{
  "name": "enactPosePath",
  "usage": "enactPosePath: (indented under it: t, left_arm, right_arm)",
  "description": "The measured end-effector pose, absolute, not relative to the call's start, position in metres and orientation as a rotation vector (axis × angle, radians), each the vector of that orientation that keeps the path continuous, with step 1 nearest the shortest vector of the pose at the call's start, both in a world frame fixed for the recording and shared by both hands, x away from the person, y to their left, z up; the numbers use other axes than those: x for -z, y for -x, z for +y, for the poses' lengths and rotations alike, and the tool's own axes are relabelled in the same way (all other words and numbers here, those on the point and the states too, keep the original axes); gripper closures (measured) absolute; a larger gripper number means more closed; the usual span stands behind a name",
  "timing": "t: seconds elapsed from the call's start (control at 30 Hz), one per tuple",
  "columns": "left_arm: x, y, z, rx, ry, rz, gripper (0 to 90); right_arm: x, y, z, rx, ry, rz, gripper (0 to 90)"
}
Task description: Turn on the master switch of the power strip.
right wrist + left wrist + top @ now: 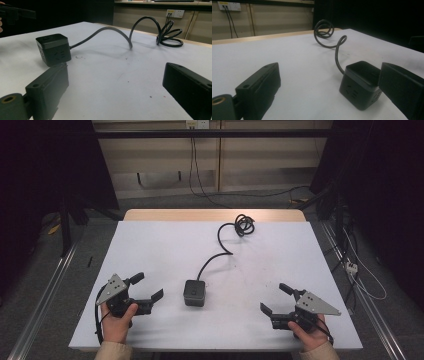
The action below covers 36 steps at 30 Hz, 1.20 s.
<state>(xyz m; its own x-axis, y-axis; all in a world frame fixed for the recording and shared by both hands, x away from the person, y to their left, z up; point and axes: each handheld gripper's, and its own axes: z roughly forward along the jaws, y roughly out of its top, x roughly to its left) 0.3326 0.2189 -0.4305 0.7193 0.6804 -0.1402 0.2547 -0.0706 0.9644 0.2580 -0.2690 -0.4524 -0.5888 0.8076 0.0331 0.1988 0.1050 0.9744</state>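
Observation:
A black cube-shaped power socket (194, 293) sits near the middle of the white table (165, 250). Its black cable (220, 251) runs to the far edge and ends in a coil (244, 225). My left gripper (148, 287) rests on the table left of the cube, jaws open and empty. In the left gripper view the cube (359, 84) lies just ahead, partly behind the right jaw. My right gripper (276, 298) stands open and empty to the cube's right. In the right gripper view the cube (53, 49) and cable (110, 31) lie ahead at the left.
A wall socket (175, 13) with plugged leads is on the wooden wall behind the table. Loose cables (360, 275) lie on the floor to the right. Metal rails (45, 295) run along both sides of the table.

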Motion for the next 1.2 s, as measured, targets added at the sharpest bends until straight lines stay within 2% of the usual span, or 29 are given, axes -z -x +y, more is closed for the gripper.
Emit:
enactPosePath:
  t: [0.73, 1.2]
  left_arm:
    - [0.427, -0.341, 0.199, -0.38, -1.703, 0.717, 5.4]
    - [0.426, -0.344, 0.187, -0.337, -1.727, 0.684, 15.3]
  right_arm:
    - [0.452, -0.258, -0.269, -1.509, -0.977, 1.867, 6.0]
    - [0.452, -0.258, -0.269, -1.511, -0.977, 1.863, 6.1]
